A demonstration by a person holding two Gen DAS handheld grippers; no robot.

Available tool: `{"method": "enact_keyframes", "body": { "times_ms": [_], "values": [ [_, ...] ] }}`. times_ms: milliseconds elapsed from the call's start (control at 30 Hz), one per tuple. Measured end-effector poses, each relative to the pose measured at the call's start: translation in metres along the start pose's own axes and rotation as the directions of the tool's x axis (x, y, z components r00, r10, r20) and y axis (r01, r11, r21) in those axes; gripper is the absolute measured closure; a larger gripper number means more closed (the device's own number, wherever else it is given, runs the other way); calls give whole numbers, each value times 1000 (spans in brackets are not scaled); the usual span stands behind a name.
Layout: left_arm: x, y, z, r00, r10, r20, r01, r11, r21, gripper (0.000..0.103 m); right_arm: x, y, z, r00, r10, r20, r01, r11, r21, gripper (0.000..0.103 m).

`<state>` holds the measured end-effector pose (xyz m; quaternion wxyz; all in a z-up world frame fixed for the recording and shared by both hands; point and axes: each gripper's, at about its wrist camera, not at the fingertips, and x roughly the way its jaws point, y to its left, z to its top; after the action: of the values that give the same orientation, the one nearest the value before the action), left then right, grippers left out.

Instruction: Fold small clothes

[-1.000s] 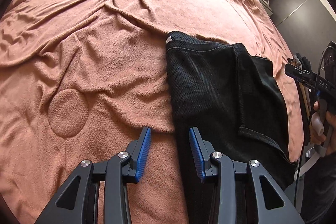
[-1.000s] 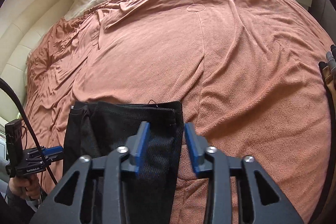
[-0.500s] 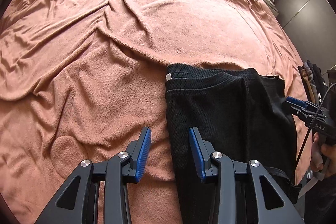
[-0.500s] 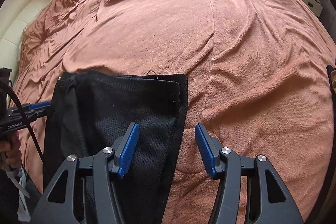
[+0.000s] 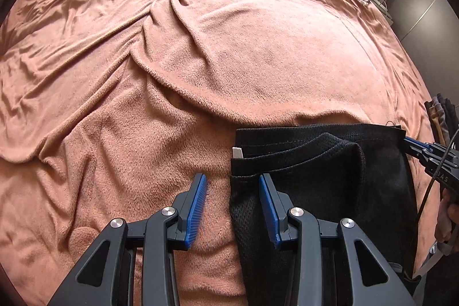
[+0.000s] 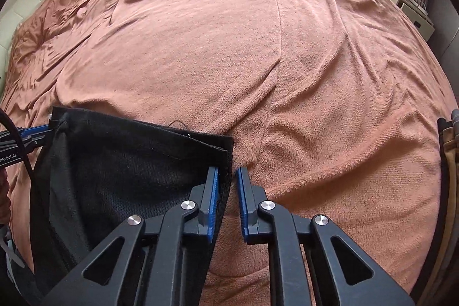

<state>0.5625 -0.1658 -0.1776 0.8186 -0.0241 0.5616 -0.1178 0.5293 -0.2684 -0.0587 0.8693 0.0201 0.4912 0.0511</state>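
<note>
Right gripper [image 6: 228, 174] has just been closing on the black shorts' [image 6: 129, 171] edge; left gripper [image 5: 233, 182] straddles the opposite edge, unclenched. Folding is barely begun, I judge.

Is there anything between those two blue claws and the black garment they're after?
Nothing visible. The left gripper sits open astride the black garment's left edge, bare blanket under its other finger. The right gripper has just been closing, the garment's right edge between its pads. The cables lie far off, across the bed.
</note>
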Motion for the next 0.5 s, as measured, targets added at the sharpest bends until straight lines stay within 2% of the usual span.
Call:
{"method": "enact_keyframes", "body": {
  "times_ms": [100,167,300,400,500],
  "values": [
    [2,2,3,1000,-2,0,2,1000,-11,63,-7,1,3,998,-40,38,39,999,5,100],
    [1,3,4,1000,-5,-4,5,1000,-21,63,-11,0,6,997,-60,44,60,998,13,101],
    [-5,5,3,1000,-14,-3,14,1000,-21,63,-26,-4,2,999,-20,49,18,999,40,101],
    [-12,8,0,1000,-15,1,15,1000,-22,63,-39,-3,-8,997,70,40,-72,997,42,100],
    [-16,9,-6,1000,-16,-9,16,1000,-12,63,-46,2,-18,995,96,22,-96,995,17,96]
  ]
}}
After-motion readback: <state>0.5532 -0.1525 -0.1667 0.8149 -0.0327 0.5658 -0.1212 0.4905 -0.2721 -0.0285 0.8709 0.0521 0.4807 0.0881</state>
